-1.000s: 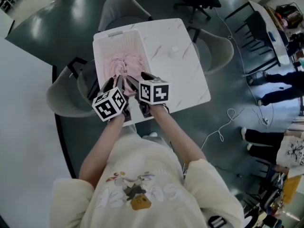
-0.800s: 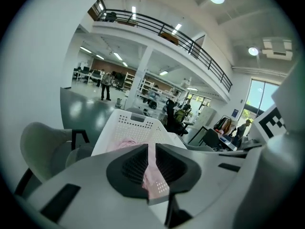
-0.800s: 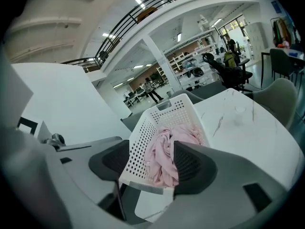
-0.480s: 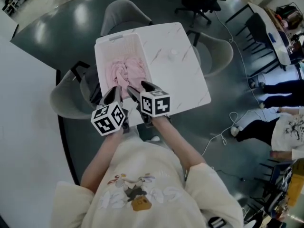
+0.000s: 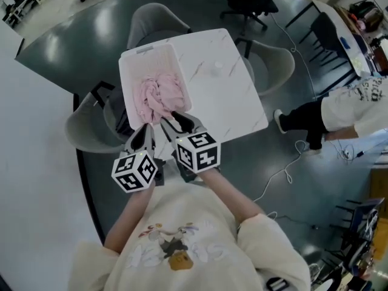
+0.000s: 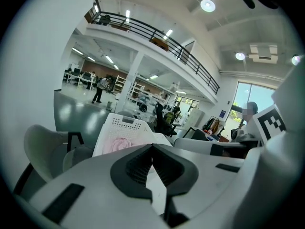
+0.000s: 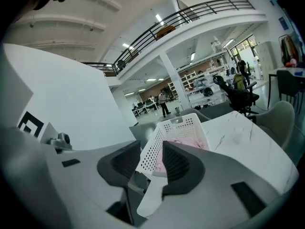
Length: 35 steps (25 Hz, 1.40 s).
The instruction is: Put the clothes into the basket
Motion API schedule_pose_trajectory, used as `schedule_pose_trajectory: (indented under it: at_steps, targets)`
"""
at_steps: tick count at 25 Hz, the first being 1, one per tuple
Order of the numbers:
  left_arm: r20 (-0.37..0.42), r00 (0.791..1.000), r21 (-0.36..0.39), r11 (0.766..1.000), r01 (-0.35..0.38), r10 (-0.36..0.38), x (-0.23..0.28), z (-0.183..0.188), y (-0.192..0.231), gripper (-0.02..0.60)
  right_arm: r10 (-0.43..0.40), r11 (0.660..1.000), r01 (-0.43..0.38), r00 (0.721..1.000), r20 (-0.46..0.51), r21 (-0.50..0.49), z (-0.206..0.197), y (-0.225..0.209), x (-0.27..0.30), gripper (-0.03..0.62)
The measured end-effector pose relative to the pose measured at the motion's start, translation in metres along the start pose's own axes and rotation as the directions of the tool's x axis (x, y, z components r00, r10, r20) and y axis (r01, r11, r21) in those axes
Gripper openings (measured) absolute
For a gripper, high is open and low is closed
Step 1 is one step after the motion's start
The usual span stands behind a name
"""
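Marbled worktop [image 5: 225, 90], perforated basket [image 5: 126, 80] of rumpled pink clothes [image 5: 159, 96]; near, downtilted left gripper [image 5: 145, 132] shut, right gripper [image 5: 179, 121] just narrowing, half-apart, empty.

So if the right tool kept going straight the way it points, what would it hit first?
Probably the white basket, at its perforated near wall, which shows straight ahead between the jaws of the right tool. Those jaws have just been closing, with nothing between them. How far off the basket is stays unclear.
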State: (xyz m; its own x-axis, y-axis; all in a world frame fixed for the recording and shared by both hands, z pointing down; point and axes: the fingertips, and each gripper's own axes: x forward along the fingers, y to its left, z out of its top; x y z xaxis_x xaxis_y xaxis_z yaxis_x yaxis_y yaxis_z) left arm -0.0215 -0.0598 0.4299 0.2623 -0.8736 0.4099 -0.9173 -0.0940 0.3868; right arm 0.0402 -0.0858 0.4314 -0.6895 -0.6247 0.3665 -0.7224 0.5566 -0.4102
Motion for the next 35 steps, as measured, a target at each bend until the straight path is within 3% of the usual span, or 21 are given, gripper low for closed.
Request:
schedule_pose_trajectory:
  at_steps: [2, 8, 17, 26, 35]
  targets:
    - [0.002, 1.0, 0.007, 1.0, 0.016, -0.016, -0.008, -0.001, -0.01, 0.009, -0.012, 1.0, 0.012, 1.0, 0.019, -0.009, 0.002, 0.001, -0.011, 0.112]
    - [0.015, 0.997, 0.032, 0.997, 0.072, -0.073, -0.035, 0.002, -0.042, 0.009, -0.008, 1.0, 0.008, 0.998, 0.067, 0.002, 0.007, 0.012, -0.04, 0.083]
    - [0.028, 0.995, 0.07, 0.993, 0.098, -0.101, -0.058, -0.014, -0.072, 0.009, 0.035, 0.999, -0.029, 0.986, 0.163, -0.043, 0.001, 0.027, -0.087, 0.053]
    - [0.009, 0.993, 0.104, 0.987, 0.119, -0.121, -0.075, -0.031, -0.09, 0.009, 0.044, 0.998, -0.037, 0.989, 0.143, -0.054, -0.017, 0.033, -0.116, 0.02]
    - [-0.003, 0.985, 0.116, 0.979, 0.169, -0.17, -0.075, -0.037, -0.109, 0.009, 0.057, 0.988, -0.036, 0.989, 0.137, -0.148, -0.02, 0.039, -0.126, 0.011]
